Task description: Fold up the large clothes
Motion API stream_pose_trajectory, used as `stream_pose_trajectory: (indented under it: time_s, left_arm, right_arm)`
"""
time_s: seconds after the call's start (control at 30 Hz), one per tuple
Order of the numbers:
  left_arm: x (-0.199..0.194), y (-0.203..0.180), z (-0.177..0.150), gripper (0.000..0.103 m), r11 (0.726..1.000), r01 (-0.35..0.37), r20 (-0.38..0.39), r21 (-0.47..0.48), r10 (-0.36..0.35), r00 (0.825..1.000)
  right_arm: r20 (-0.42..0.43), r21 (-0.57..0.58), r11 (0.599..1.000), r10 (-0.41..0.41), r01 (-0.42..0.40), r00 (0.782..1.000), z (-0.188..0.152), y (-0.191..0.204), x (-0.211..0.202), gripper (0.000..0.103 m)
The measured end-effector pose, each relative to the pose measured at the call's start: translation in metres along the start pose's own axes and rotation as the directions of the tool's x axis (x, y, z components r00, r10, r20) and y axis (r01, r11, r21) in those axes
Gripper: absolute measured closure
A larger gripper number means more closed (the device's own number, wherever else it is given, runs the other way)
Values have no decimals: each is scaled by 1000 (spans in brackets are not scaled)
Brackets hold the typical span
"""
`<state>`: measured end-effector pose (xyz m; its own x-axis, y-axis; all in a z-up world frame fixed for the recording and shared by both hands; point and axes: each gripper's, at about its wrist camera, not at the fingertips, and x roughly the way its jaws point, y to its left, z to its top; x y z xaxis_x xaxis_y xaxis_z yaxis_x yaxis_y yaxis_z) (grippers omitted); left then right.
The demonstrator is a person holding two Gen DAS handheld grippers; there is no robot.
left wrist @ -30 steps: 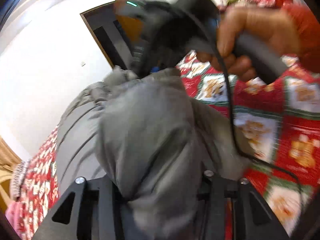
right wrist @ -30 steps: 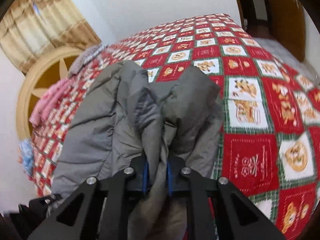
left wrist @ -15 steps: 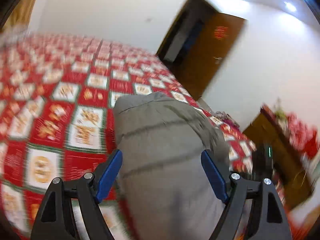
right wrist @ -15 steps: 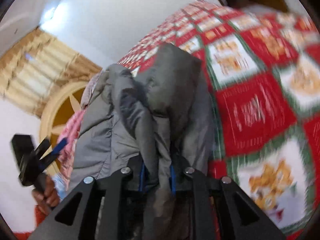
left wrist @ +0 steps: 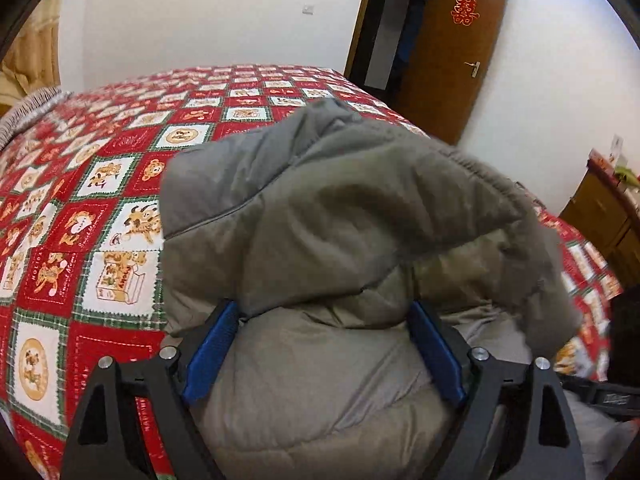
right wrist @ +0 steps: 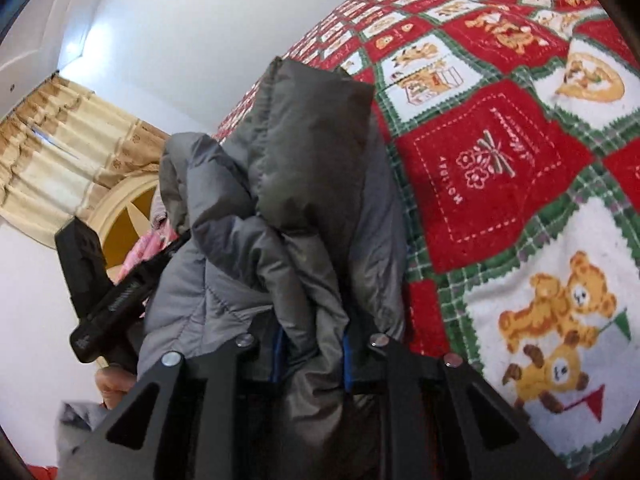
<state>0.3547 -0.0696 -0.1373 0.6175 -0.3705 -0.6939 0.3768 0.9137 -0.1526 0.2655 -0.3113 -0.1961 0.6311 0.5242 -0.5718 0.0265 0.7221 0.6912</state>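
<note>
Jacket (left wrist: 340, 216) bunched on bed (left wrist: 92, 208). Right tool (right wrist: 310, 354) pinches a fold; left tool (left wrist: 324, 352) opening, padding between, unpressed. Keep the pinch, lower evenly, then smooth.

One gripper spread wide, the other pinched tight.
The left gripper (left wrist: 324, 344) points downward, jaws opening wide around a grey jacket (left wrist: 340, 216); the right gripper (right wrist: 310, 354) clamps a bunched fold of it.

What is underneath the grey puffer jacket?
The grey puffer jacket lies on the red patchwork bedspread, which shows all around it. Whatever sits directly beneath the bulk is covered.
</note>
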Motion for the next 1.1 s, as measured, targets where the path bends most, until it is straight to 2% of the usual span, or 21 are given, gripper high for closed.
stream_pose_trajectory:
  time_s: [0.1, 0.2, 0.27, 0.33, 0.43, 0.5, 0.53, 0.57, 0.6, 0.63, 0.73, 0.87, 0.97, 1.1]
  left_arm:
    - [18, -7, -1, 10, 997, -57, -30, 44, 59, 998]
    - [19, -3, -1, 10, 998, -48, -37, 35, 49, 998]
    - [15, 0, -3, 10, 999, -42, -23, 23, 43, 999]
    - [11, -2, -4, 10, 998, -60, -8, 29, 61, 998]
    - [12, -8, -4, 10, 994, -95, -2, 59, 96, 995]
    - [12, -9, -3, 10, 992, -109, 0, 70, 109, 994]
    - [12, -10, -3, 10, 991, -114, 1, 73, 114, 993]
    - [13, -10, -3, 10, 990, -117, 1, 75, 117, 993]
    - [13, -10, -3, 9, 990, -118, 1, 75, 119, 993]
    - [14, -9, -3, 9, 990, -119, 1, 74, 119, 993]
    - [17, -8, -2, 9, 989, -128, -5, 69, 129, 992]
    - [24, -12, -1, 7, 980, -183, -13, 81, 185, 983]
    - [33, -11, 1, 4, 972, -221, -27, 76, 223, 974]
    - [32, -4, 1, 3, 980, -190, -39, 56, 192, 981]
  right_arm:
    - [-24, -2, 1000, -9, 9, 1000, 4, -2, 0, 83]
    - [-20, -76, 995, -69, 67, 997, 12, 12, -13, 78]
    - [53, -197, 966, -159, 166, 986, 15, 36, -37, 65]
    - [134, -273, 932, -210, 240, 968, 20, 57, -57, 63]
    - [225, -347, 890, -226, 295, 948, 36, 85, -68, 56]
    - [230, -427, 859, -198, 282, 953, 45, 102, -56, 56]
    - [207, -476, 841, -178, 258, 962, 48, 106, -45, 63]
    - [184, -512, 823, -176, 247, 967, 50, 107, -31, 88]
    - [167, -530, 802, -219, 275, 961, 53, 103, -10, 99]
    - [154, -525, 802, -240, 285, 958, 54, 96, 3, 95]
    - [126, -444, 842, -281, 307, 951, 55, 63, 35, 98]
    - [103, -361, 887, -268, 287, 958, 55, 35, 54, 102]
    - [87, -327, 900, -273, 287, 958, 57, 29, 62, 103]
    - [81, -365, 881, -293, 302, 953, 54, 41, 46, 102]
